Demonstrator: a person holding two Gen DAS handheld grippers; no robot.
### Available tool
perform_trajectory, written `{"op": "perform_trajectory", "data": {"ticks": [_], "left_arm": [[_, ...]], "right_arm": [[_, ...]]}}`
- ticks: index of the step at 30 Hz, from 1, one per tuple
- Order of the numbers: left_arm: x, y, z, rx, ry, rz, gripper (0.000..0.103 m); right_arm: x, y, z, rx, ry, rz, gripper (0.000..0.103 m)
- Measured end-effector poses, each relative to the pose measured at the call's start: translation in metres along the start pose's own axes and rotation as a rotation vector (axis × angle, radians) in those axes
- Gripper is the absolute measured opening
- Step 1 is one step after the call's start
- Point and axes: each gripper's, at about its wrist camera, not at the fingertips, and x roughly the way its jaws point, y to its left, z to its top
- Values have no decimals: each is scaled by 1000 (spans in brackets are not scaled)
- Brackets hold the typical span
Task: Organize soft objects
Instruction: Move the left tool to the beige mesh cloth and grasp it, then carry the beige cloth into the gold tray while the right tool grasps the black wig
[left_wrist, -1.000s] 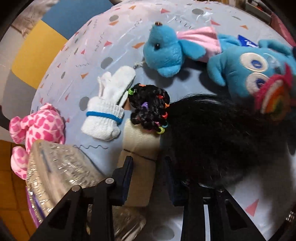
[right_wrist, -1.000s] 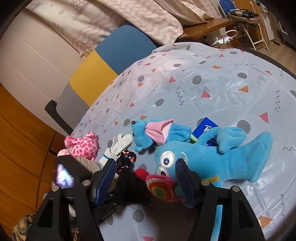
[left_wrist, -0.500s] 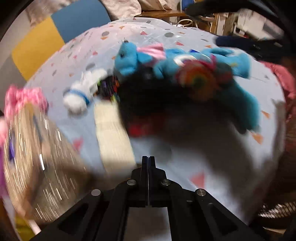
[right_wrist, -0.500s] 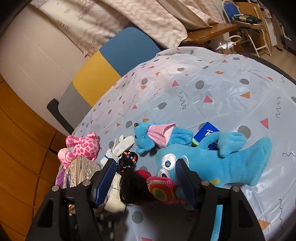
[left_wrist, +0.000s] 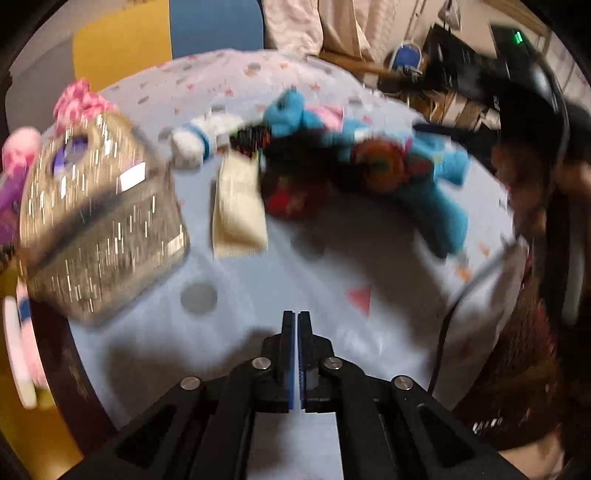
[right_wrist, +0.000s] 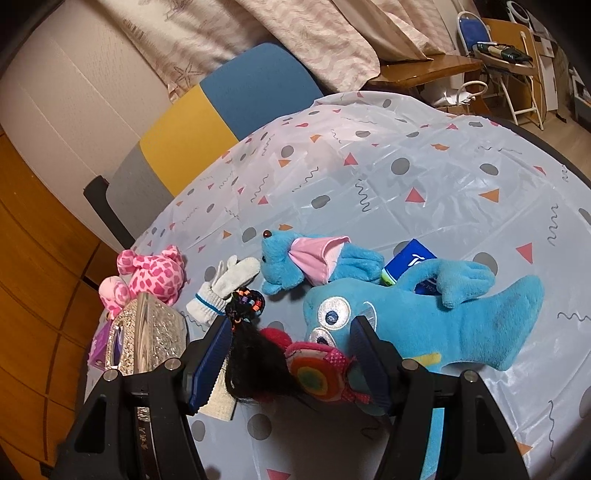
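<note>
Little looks sorted yet: my left hand-held gripper (left_wrist: 294, 360) is closed on nothing, my right hand-held gripper (right_wrist: 291, 360) gapes over the doll (right_wrist: 306, 363), with the mitten (right_wrist: 225, 286) and plushes (right_wrist: 424, 325) scattered around it on the desk (right_wrist: 424, 177).

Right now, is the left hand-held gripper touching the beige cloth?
Apart. The left wrist view shows the left hand-held gripper shut, with bare tablecloth between its fingertips and the beige cloth.

Left view motion-blurred; beige cloth (left_wrist: 238, 210) possibly sock, unclear.
</note>
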Motion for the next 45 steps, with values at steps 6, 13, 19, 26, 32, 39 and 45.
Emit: {"op": "perform_trajectory", "data": {"ticks": [6,13,19,26,32,39,45], "left_arm": [[18,-13,51,51,-22,73,59],[73,-13,83,159,75,296,47],[77,-16,74,186,77,301,16],[29,-5,6,58,21,177,17],[1,13,-39,-33,-35,108,39],[-10,29,-34,-101,-66,57,66],[19,29,-19,-49,-29,95,66]], "right_arm": [[1,-4,1,23,10,9,67],[-1,-10,3,65,9,62,67],[-3,-14,5,90,3,82,67],[-5,-9,4,61,-12,74,67],[4,3,0,-5,31,72,67],[13,40,-6,-184,75,47,67],[53,102,-1,-429,189,13,67]]}}
